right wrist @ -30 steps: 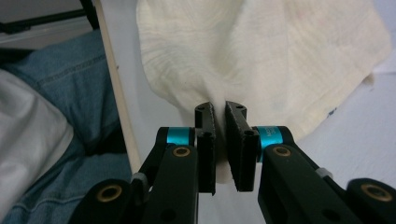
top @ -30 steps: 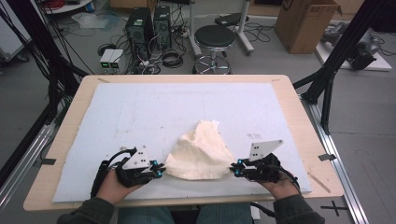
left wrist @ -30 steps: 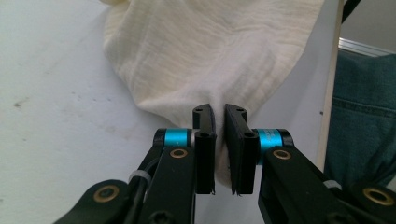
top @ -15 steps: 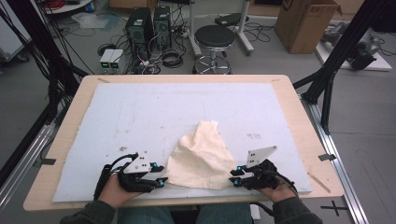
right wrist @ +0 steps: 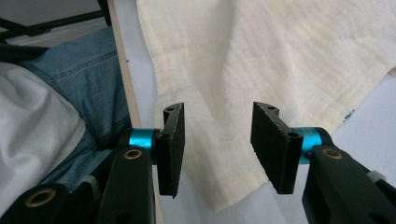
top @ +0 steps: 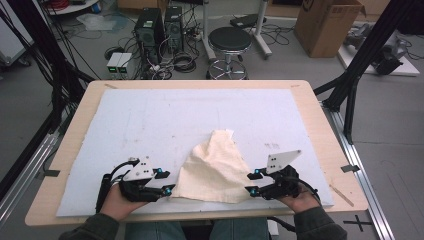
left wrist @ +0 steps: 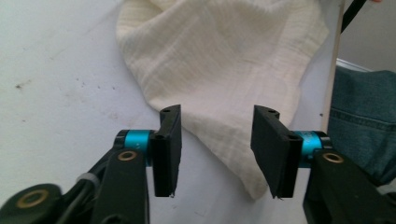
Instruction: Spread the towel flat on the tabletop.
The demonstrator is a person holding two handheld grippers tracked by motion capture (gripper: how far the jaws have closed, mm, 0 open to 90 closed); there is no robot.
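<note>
The cream cloth (top: 216, 167) is lying rumpled on the near middle of the white mat (top: 150, 120), its broad edge lying toward the near rim of the table and its narrow end pointing toward the far side. You are flanking it with both tools. Your left gripper (top: 166, 181) is sitting at the cloth's near-left corner; in the left gripper view its jaws are standing wide apart, holding nothing, with that rounded corner of the cloth (left wrist: 219, 74) lying on the mat between and just beyond them. Your right gripper (top: 251, 183) is sitting at the near-right corner; in the right gripper view its jaws are likewise standing wide apart and empty, with the cloth's corner (right wrist: 243, 70) spreading between and past them. Whether either pair of jaws is touching the fabric cannot be told. Blue jeans (right wrist: 88, 88) are showing beyond the table's wooden edge (right wrist: 125, 79) in both gripper views. The mat is covering most of the wooden table (top: 320, 125). Beyond the far rim, a black round stool (top: 229, 40), computer towers (top: 159, 25) among loose cables, and a cardboard box (top: 325, 22) are standing on the grey floor.
</note>
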